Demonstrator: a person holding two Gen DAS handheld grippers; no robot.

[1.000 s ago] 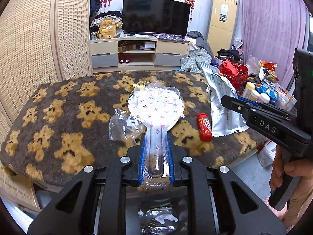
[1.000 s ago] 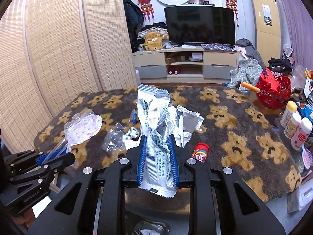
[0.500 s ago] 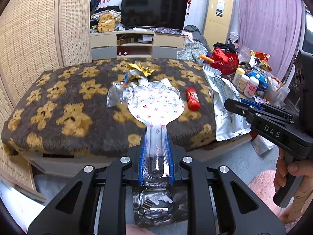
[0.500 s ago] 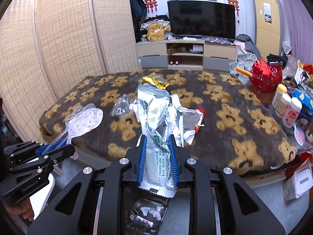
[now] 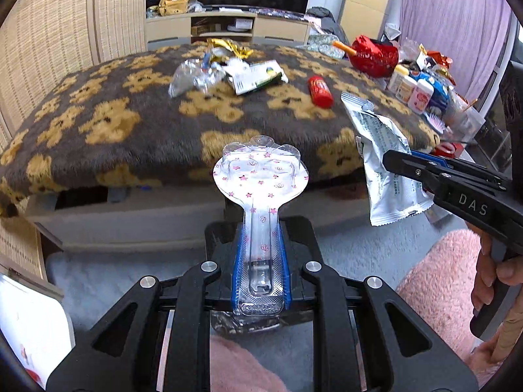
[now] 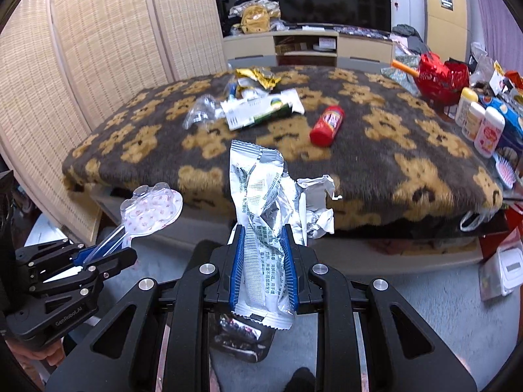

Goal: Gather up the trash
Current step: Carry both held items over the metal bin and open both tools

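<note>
Two items are carried near the bench edge: clear star-printed paw-shaped blister pack [image 5: 260, 176] clenched by its stiff stem in the left tool [image 5: 260, 258], crinkled silver foil wrapper [image 6: 261, 202] pinched low in the right tool [image 6: 263, 268]. Both judged light, slippery.

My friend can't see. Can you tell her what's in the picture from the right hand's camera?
The right tool is shut on a crinkled silver foil wrapper, held out in front of a brown teddy-bear blanket. At lower left, the left tool grips a clear plastic spoon-shaped package with pink stars. A small red tube and more wrappers lie on the blanket.
</note>
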